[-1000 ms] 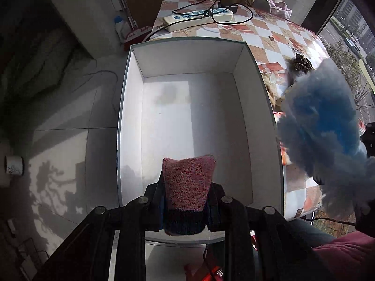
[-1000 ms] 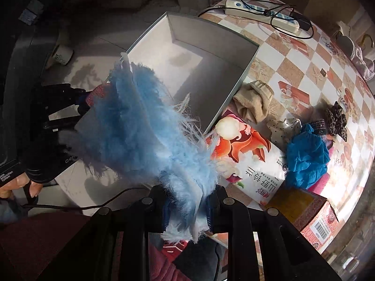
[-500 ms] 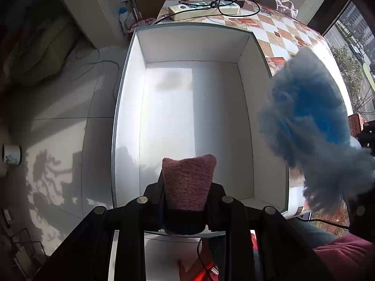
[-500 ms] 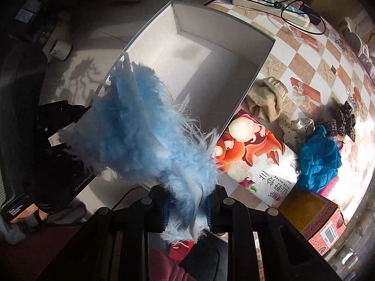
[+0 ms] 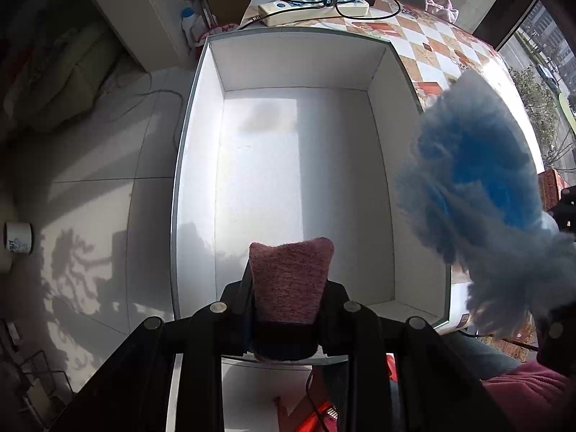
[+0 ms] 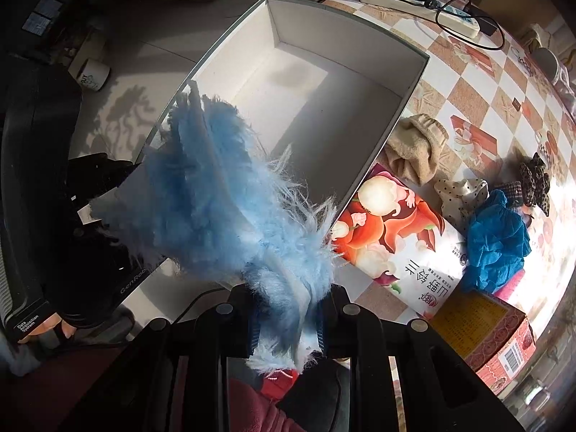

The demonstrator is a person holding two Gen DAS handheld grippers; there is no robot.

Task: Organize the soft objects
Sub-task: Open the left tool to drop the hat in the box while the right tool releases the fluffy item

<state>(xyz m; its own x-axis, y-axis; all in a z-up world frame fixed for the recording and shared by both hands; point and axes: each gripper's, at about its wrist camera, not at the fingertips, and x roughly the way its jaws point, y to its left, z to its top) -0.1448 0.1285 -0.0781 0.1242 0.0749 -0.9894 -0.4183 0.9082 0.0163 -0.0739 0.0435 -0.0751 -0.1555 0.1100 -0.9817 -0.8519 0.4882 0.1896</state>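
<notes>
My left gripper (image 5: 286,309) is shut on a pink knitted sock with a dark cuff (image 5: 289,280) and holds it over the near end of an open white box (image 5: 381,115). My right gripper (image 6: 286,318) is shut on a fluffy light-blue soft piece (image 6: 216,194), held above the box's near right rim; it also shows in the left wrist view (image 5: 478,194). The box (image 6: 345,133) holds nothing. A beige sock (image 6: 414,147), a polka-dot cloth (image 6: 457,194), a blue mesh puff (image 6: 496,241) and a dark spotted piece (image 6: 536,180) lie on the checkered table (image 6: 478,82).
A printed bag (image 6: 399,237) lies beside the box, with a red-yellow carton (image 6: 482,327) at the table's edge. A white power strip with cable (image 5: 313,7) sits behind the box. A paper roll (image 5: 18,237) stands on the tiled floor at left.
Both grippers have moved forward over the box with their loads. The blue fluffy piece has come closer to the box's right rim. Both grips are unchanged.
</notes>
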